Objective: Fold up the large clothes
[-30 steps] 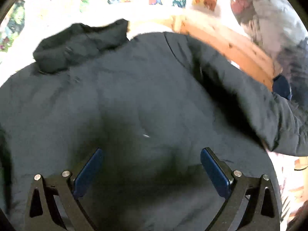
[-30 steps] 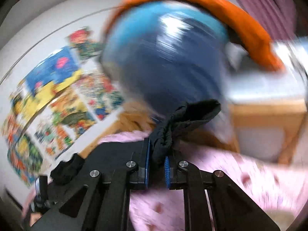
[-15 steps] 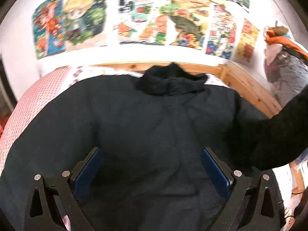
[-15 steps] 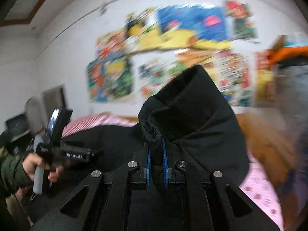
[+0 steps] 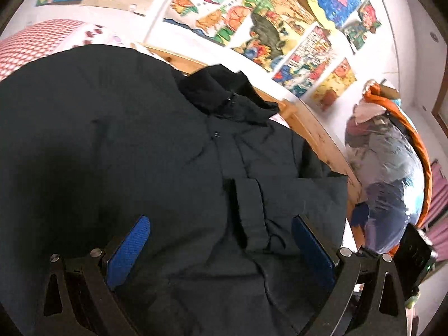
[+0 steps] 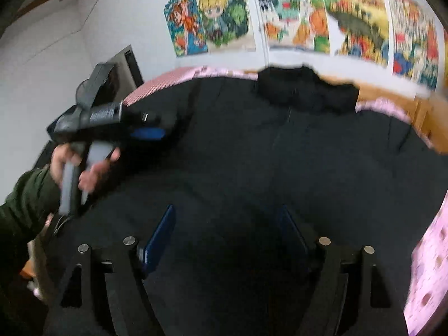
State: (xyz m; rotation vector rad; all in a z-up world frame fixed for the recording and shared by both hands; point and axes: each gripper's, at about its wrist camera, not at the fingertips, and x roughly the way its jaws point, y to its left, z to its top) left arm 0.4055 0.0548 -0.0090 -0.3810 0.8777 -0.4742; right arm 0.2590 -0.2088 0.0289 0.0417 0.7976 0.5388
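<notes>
A large black jacket [image 5: 140,145] lies spread front-up on the bed, its collar [image 5: 224,95] toward the wall. One sleeve lies folded across the chest, its cuff [image 5: 247,210] near the middle. My left gripper [image 5: 221,240] hovers open over the jacket's lower part, blue pads wide apart, nothing between them. In the right wrist view the jacket [image 6: 266,154] fills the frame. My right gripper [image 6: 225,235] is above it, its jaws opening, with only the cloth below. A hand [image 6: 81,165] holds the left gripper [image 6: 148,133] over the jacket's left side.
A wooden bed frame [image 5: 316,140] runs behind the jacket, with colourful posters [image 5: 266,28] on the wall. A red-checked pillow [image 5: 33,42] lies at the left. A clear bag of clothes [image 5: 392,173] with orange fabric stands at the right. Pink bedding [image 6: 428,266] shows beside the jacket.
The right gripper carried the sleeve cuff over the jacket, let go of it and opened. The sleeve now lies across the front. The left gripper swung sideways and stayed open.
</notes>
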